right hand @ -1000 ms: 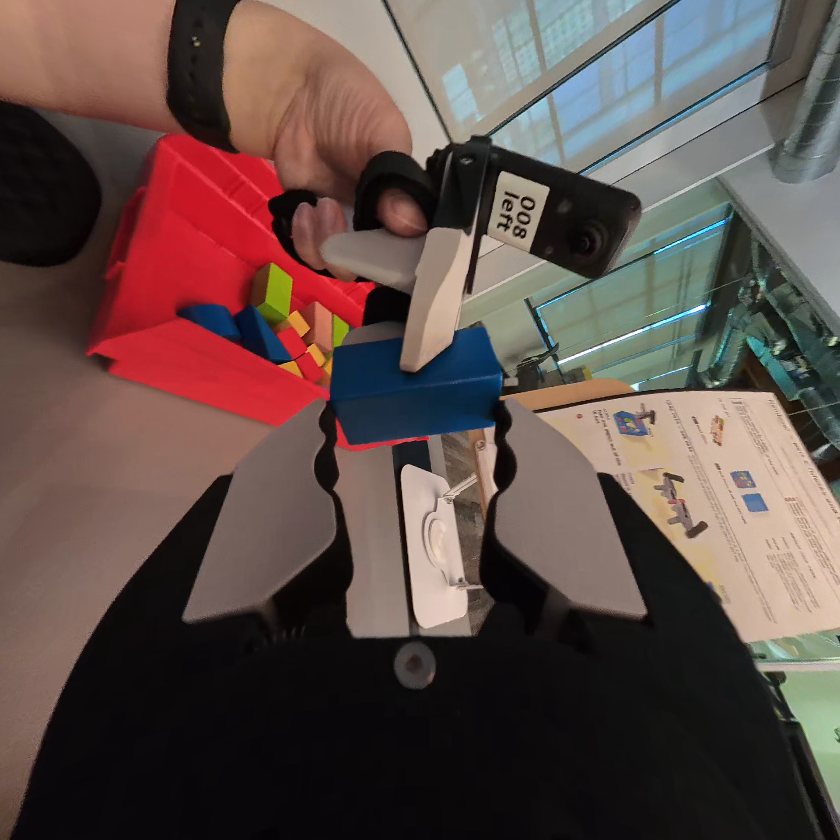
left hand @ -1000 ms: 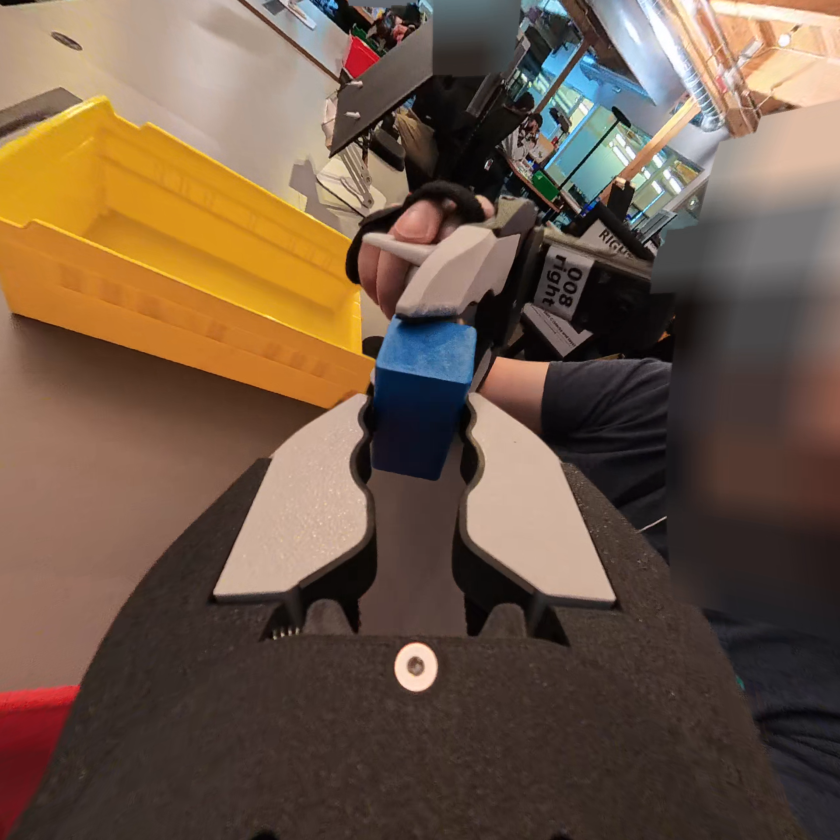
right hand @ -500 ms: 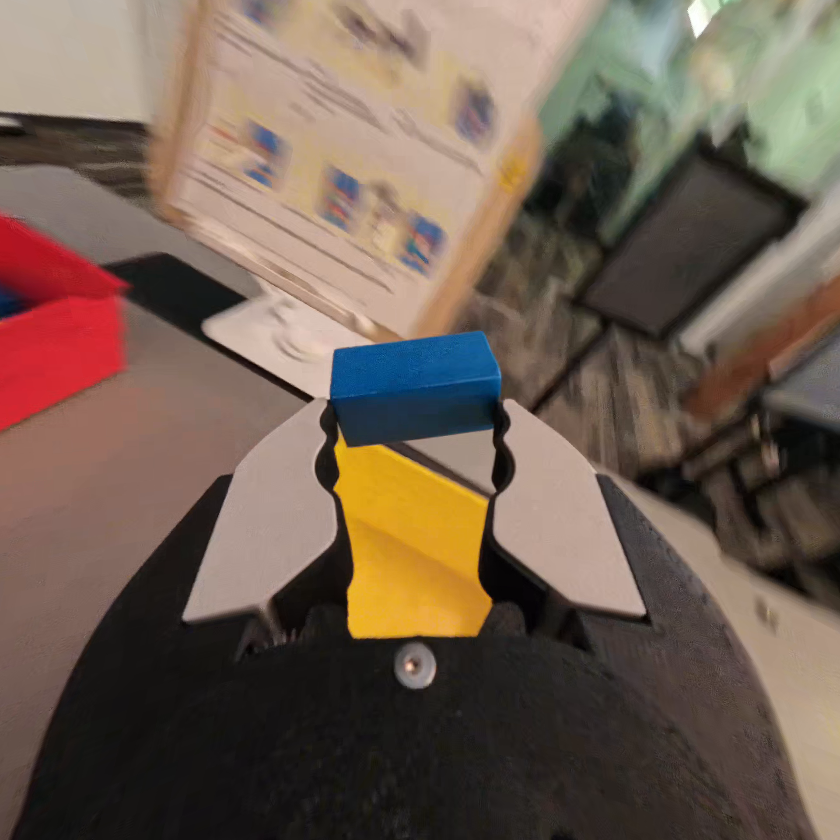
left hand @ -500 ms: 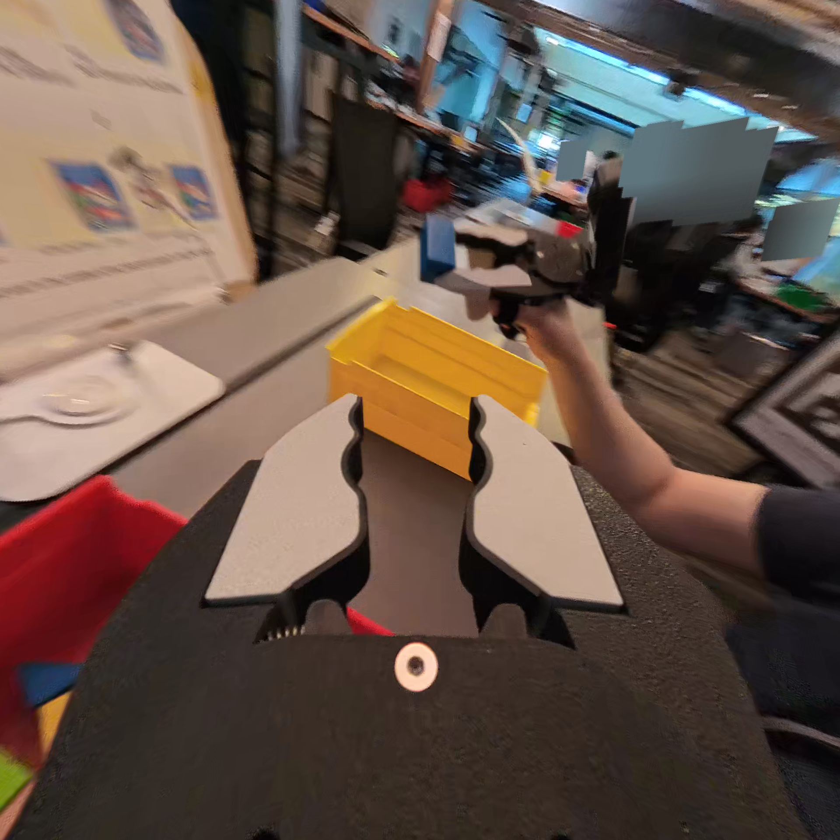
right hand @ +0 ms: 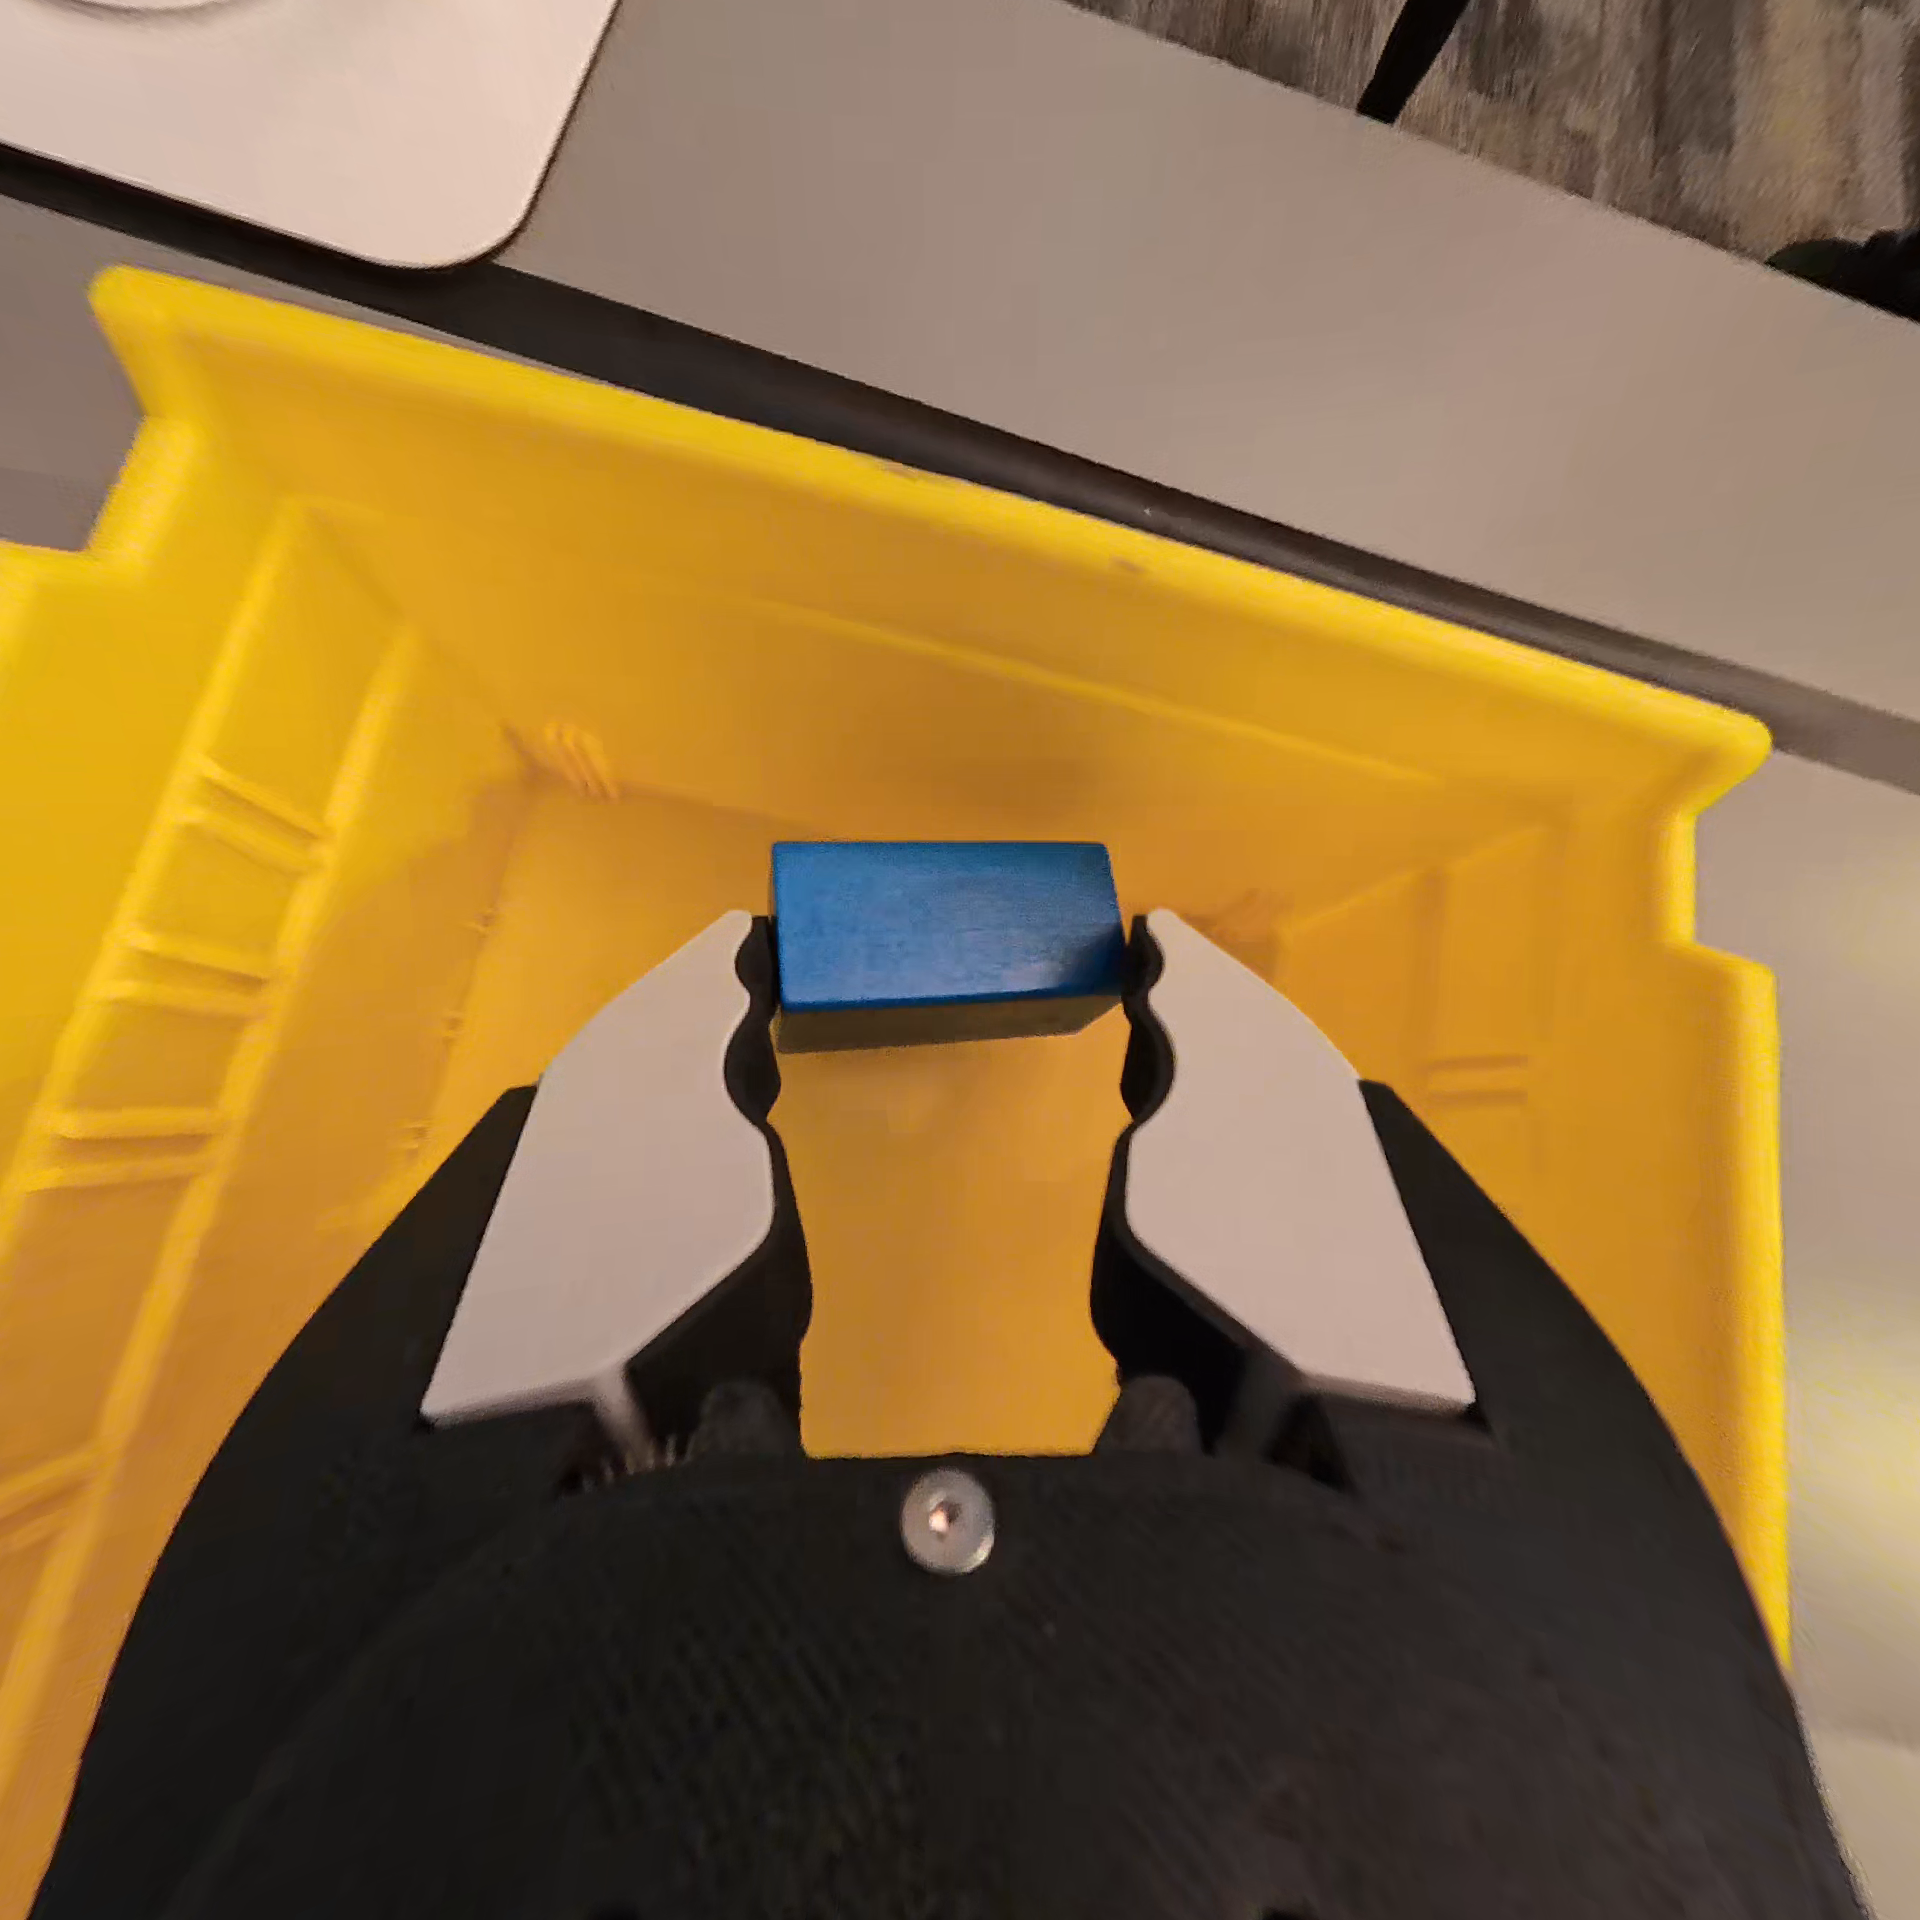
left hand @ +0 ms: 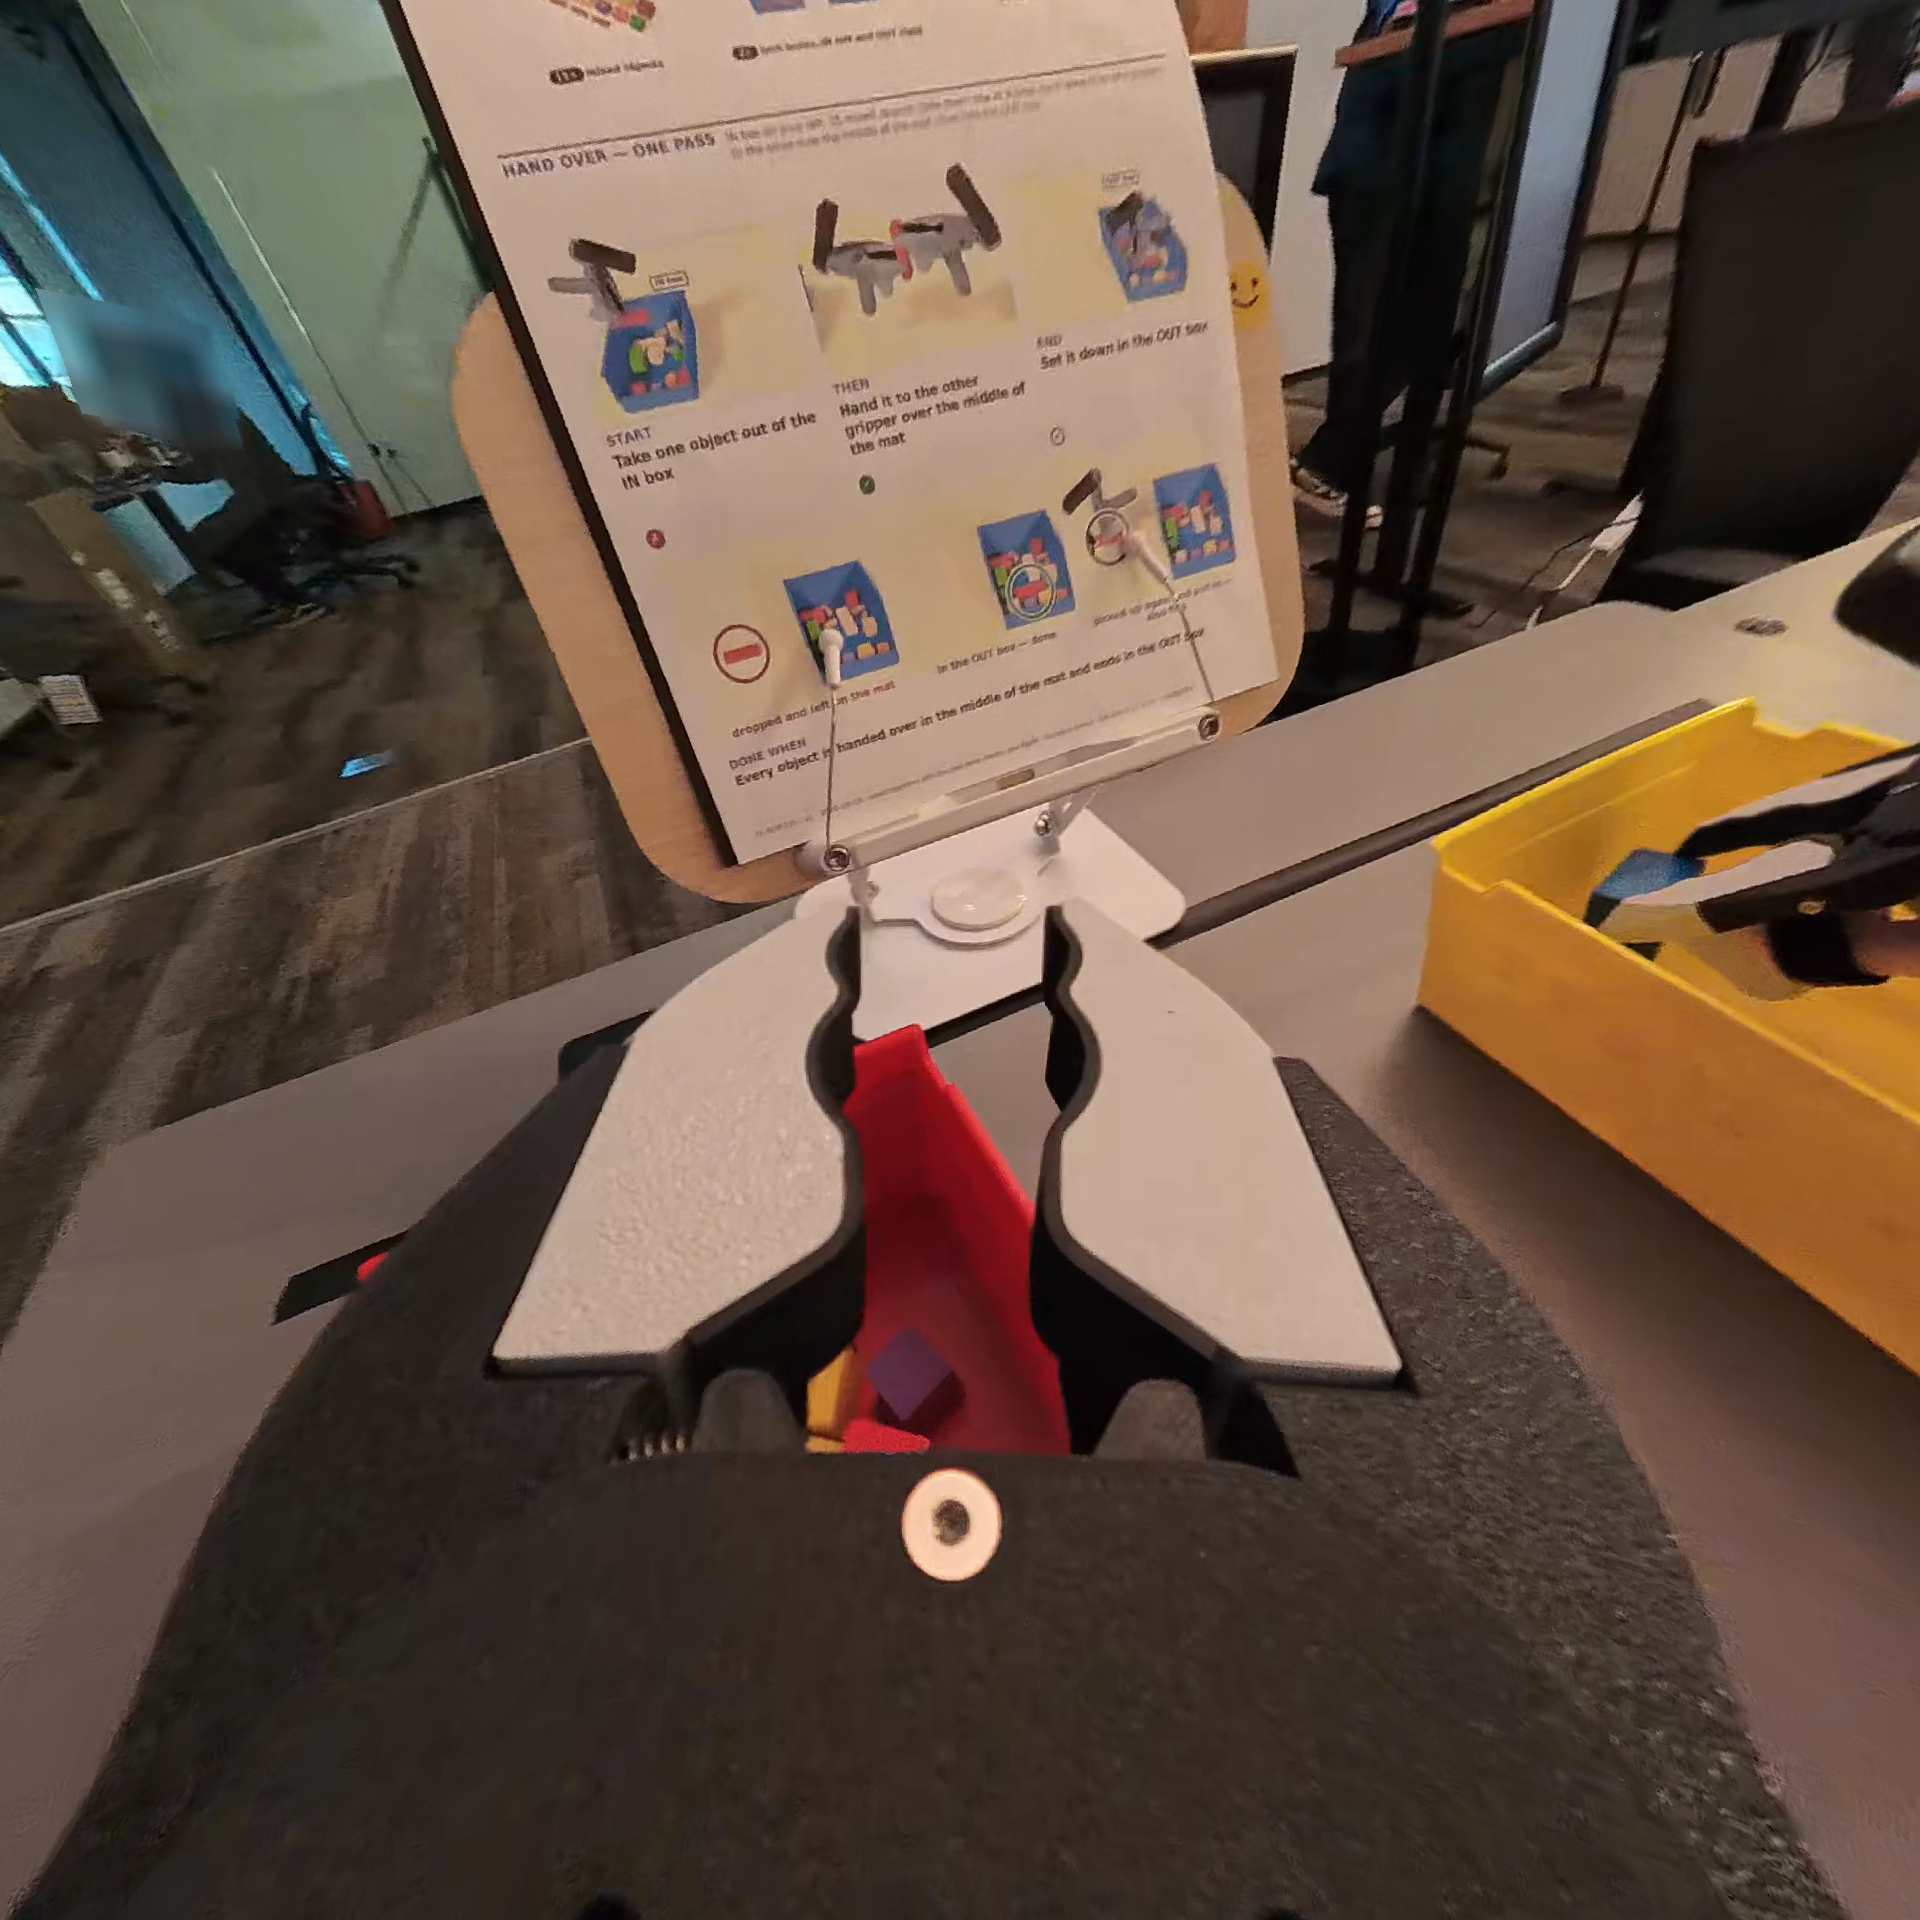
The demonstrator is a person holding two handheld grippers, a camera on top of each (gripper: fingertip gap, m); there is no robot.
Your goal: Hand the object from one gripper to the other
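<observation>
Red plastic shows low in the left wrist view: a red bin (left hand: 940, 1174) lies under and between the fingers (left hand: 717, 1132) of the left gripper (left hand: 948, 997). These fingers stand wide apart and hold nothing. A purple cube (left hand: 912, 1380) and other coloured pieces sit in the bin near the finger roots. An instruction board (left hand: 883, 416) stands upright on a white base (left hand: 997, 904) at the upper centre of the frame, on the grey table (left hand: 1351, 935).

At the right edge of the same view, the yellow bin (left hand: 1621, 1081) rests on the table. The right gripper (left hand: 1662, 888) reaches into it, closed on the blue block (left hand: 1636, 873).

In the right wrist view, the blue block (right hand: 945, 925) sits clamped at the tips of the right gripper (right hand: 948, 956), its fingers (right hand: 623, 1174) narrowed onto the two short ends. The block's long axis runs left to right across the frame, square to the fingers. It hangs inside the yellow bin (right hand: 727, 540), near the far wall; whether it touches the floor of the bin cannot be told.

Compared with half a second ago, the right gripper has tipped down from above the bin rim to inside the bin, and the left gripper has swung away over the red bin. One second ago both grippers held the block together. In my judgement the handover is complete, and what remains is to spread the right fingers to release.
</observation>
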